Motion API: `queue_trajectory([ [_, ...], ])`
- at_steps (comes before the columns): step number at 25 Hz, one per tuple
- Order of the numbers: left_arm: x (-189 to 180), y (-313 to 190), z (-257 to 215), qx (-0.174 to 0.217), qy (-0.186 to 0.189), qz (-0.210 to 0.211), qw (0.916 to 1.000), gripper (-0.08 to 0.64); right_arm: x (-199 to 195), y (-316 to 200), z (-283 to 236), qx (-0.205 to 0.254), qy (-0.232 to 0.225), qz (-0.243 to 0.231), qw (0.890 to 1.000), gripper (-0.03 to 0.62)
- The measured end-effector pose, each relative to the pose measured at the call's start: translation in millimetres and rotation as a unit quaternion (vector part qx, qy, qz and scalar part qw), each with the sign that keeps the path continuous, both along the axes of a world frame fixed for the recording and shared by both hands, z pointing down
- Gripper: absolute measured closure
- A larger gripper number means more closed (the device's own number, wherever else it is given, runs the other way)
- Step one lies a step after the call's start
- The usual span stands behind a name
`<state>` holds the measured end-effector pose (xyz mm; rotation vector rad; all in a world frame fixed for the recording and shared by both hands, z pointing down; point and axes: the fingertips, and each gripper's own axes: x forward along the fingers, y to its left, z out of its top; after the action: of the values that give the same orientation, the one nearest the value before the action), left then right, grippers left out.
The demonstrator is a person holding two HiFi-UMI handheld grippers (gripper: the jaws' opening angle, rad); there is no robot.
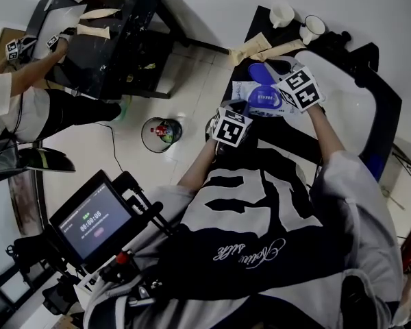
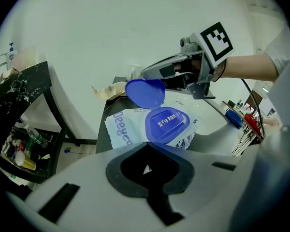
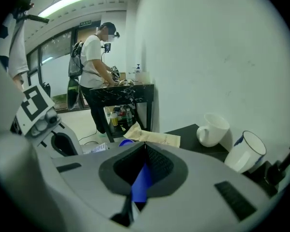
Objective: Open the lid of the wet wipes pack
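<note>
The wet wipes pack (image 2: 123, 127), white with blue print, lies on a black table (image 1: 274, 132). Its blue oval lid frame (image 2: 167, 124) faces up, and the round blue lid (image 2: 146, 93) stands raised on its hinge. My right gripper (image 2: 154, 75) is shut on that lid's edge; in the right gripper view the blue lid (image 3: 142, 183) sits between the jaws of my right gripper (image 3: 144, 148). My left gripper (image 2: 146, 146) is shut on the pack's near edge. From the head view, the pack (image 1: 250, 91) lies between the left gripper (image 1: 241, 107) and the right gripper (image 1: 279, 81).
Two white mugs (image 3: 212, 128) (image 3: 245, 151) stand at the table's far end beside a brown paper bag (image 3: 157, 138). Another person (image 3: 94, 62) works at a second black table (image 1: 116, 40). A round bin (image 1: 161, 133) sits on the floor. A screen rig (image 1: 94, 218) is at lower left.
</note>
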<state>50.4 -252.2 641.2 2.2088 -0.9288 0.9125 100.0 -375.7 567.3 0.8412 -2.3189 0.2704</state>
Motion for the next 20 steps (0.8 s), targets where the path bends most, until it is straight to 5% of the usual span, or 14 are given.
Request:
queue_trajectory([
  [8,0,1,0,0.004,-0.001,0.002,1.0000,0.561,7,-16,33,-0.044,-0.009,0.071,0.996,0.591],
  [13,1,1,2,0.006,-0.002,0.000,1.0000,0.561,17,-17,4,0.007,-0.043,0.125,0.991,0.591],
  [20,-1,0,-4,0.012,0.023,-0.016,0.9995,0.561,28,18,-42,0.035,-0.137,0.206,0.968,0.591],
])
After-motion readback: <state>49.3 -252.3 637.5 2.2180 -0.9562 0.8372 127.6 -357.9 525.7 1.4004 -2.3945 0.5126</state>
